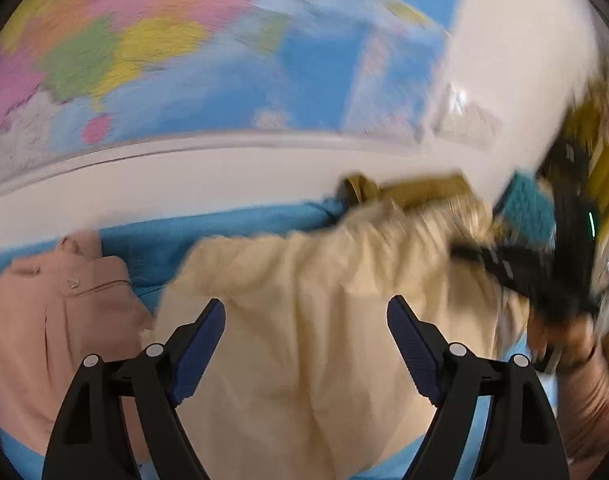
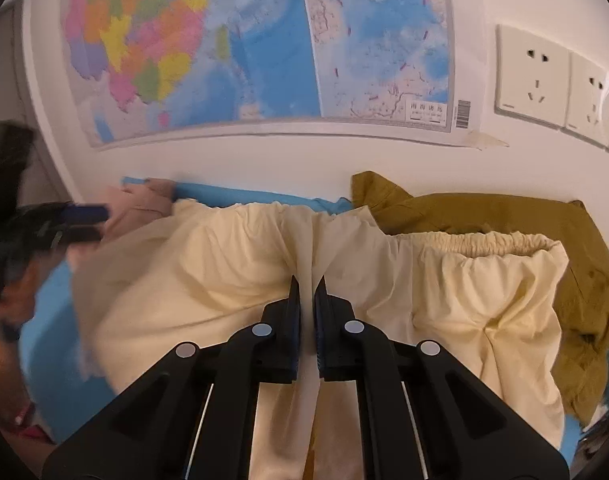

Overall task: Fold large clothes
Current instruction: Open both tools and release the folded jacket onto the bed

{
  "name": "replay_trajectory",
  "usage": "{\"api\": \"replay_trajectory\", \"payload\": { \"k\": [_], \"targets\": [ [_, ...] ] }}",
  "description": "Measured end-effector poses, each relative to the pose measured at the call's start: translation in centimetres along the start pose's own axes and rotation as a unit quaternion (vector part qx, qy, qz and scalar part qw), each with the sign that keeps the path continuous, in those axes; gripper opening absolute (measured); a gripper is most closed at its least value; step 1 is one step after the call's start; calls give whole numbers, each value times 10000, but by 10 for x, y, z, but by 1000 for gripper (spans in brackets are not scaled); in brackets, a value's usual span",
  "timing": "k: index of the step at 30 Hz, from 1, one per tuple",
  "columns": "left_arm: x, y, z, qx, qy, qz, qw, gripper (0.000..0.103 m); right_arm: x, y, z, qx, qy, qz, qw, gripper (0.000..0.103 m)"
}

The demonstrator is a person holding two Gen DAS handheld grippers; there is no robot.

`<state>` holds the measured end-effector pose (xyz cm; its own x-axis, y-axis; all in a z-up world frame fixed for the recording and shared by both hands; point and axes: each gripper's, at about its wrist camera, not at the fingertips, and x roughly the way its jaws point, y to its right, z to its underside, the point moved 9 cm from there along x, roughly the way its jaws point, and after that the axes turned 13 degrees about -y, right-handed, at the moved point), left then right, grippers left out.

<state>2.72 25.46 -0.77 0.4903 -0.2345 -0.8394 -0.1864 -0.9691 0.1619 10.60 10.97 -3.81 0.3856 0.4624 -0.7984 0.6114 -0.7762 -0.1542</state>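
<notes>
Your right gripper (image 2: 307,286) pinches a ridge of the cream trousers (image 2: 232,272), waistband (image 2: 484,238) running left-right along the wall, while your left gripper (image 1: 306,320), fingers (image 1: 202,344) apart and empty, hovers nearer their left end on the blue surface (image 2: 52,360).

Our left gripper (image 1: 306,344) has its two fingers spread wide apart, with nothing between them. Its picture is blurry. Our right gripper (image 2: 306,292) has its fingers almost together, with just a thin gap between the tips. We see a bit of our left hand (image 2: 12,296) and our right hand (image 1: 564,344) too.
</notes>
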Motion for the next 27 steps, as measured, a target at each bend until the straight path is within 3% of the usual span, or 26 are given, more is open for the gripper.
{"api": "replay_trajectory", "payload": {
  "k": [2, 4, 6, 9, 10, 12, 15, 17, 18, 19, 23, 24, 25, 26, 27],
  "targets": [
    [23, 9, 10, 125, -265, -83, 9995, 79, 25, 6, 0, 110, -265, -9, 9996, 7],
    [53, 6, 20, 131, -586, -329, 9977, 72, 55, 10, 4, -14, -551, 184, 9983, 7],
    [78, -4, 26, 63, -796, -641, 9947, 70, 67, 14, 7, 75, -596, 122, 9981, 11],
    [94, -18, 27, -233, -858, -543, 9946, 70, 50, 18, 9, 266, -523, -211, 9981, 28],
    [94, -20, 25, -297, -848, -512, 9946, 70, 40, 18, 11, 234, -458, -210, 9985, 41],
    [92, -27, 22, -402, -833, -520, 9944, 70, 10, 18, 18, 74, -182, -141, 9997, 44],
    [99, -28, 16, -443, -862, -656, 9931, 70, -11, 23, 33, -241, -59, 231, 9994, 33],
    [110, -25, 9, -443, -887, -791, 9919, 70, 3, 34, 39, -256, -312, 632, 9972, 0],
    [114, -26, 7, -441, -866, -893, 9913, 70, 17, 49, 43, -274, -510, 1009, 9932, 0],
    [116, -25, 5, -442, -845, -945, 9910, 70, 27, 60, 43, -225, -584, 1084, 9921, 0],
    [102, -22, 6, -455, -598, -853, 9935, 70, 35, 82, 47, 578, -602, 288, 9961, 2],
    [83, -22, 10, -400, -340, -822, 9952, 70, 29, 80, 48, 650, -556, 174, 9962, 5],
    [67, -25, 16, -383, -145, -833, 9957, 73, 18, 77, 50, 694, -465, 29, 9965, 17],
    [56, -26, 20, -378, 8, -823, 9959, 77, -2, 71, 54, 683, -267, -125, 9972, 40],
    [34, -32, 32, -409, 254, -814, 9955, 78, -15, 69, 59, 674, -146, -148, 9975, 52]
  ]
}}
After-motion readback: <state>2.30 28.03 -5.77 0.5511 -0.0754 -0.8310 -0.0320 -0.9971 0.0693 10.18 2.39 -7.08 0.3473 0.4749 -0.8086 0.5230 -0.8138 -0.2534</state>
